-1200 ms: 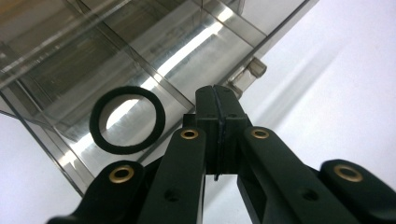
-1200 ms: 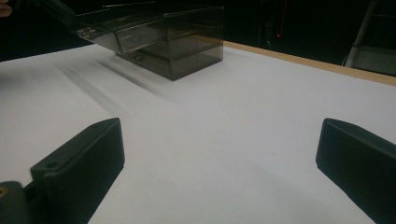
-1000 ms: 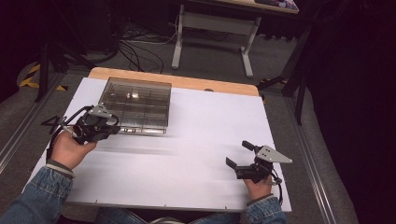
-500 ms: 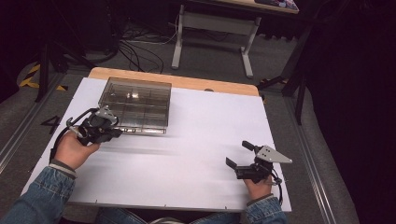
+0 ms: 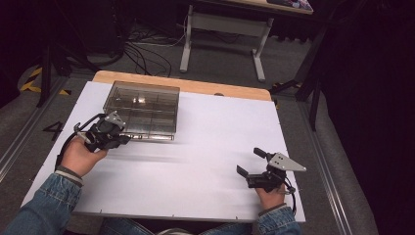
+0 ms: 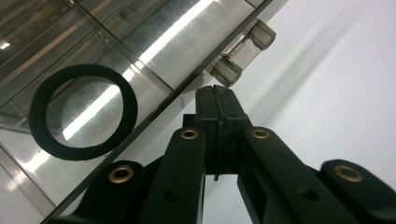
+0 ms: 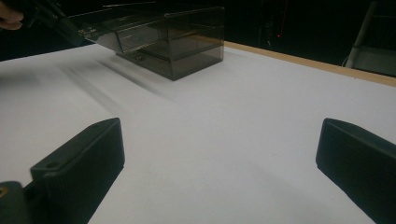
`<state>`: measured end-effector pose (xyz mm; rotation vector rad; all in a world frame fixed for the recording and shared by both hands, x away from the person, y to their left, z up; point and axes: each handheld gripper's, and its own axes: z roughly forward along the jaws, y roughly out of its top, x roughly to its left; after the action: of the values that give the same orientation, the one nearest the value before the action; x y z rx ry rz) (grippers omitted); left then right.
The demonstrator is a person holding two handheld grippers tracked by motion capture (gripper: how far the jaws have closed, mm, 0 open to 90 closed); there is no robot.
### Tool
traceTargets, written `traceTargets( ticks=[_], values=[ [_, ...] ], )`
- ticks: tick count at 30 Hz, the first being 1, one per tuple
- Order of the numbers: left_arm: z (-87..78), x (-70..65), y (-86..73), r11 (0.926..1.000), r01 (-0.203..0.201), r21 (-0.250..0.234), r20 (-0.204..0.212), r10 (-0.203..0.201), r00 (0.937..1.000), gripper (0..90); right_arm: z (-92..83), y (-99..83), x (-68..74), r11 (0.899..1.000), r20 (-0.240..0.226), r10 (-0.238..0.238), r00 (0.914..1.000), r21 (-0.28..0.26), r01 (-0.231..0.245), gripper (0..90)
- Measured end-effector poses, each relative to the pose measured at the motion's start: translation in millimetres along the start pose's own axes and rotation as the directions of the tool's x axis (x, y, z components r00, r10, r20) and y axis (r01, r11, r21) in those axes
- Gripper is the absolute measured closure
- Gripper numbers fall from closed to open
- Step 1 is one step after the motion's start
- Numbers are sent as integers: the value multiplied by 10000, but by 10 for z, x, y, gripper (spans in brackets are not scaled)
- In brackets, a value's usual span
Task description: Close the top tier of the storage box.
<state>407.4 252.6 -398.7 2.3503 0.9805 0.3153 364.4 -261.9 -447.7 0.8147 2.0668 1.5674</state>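
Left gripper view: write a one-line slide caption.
Shut left claw below the clear box's latch, a black ring inside.

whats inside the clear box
A black ring lies in one compartment of the clear box, seen in the left gripper view. The other compartments are too glary or dim to tell.

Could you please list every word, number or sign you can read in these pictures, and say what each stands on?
"4": a large dark figure on the grey floor left of the table, in the high view.
Yellow and black hazard stripes on the floor further back: a marking, no words.
Clear compartment box, both grippers: no readable text.
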Motion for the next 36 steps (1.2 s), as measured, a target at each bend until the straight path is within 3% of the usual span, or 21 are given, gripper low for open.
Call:
traceTargets(
  ticks=[14,36],
  values=[
    [8,16,59,10000,-14,-50,-209,13,9998,895,2,0,0,10000,-2,30,10000,0,-30,17],
    [93,177,189,9981,522,-340,-684,-544,9962,895,2,0,-2,10000,7,40,10000,4,-40,17]
  ],
)
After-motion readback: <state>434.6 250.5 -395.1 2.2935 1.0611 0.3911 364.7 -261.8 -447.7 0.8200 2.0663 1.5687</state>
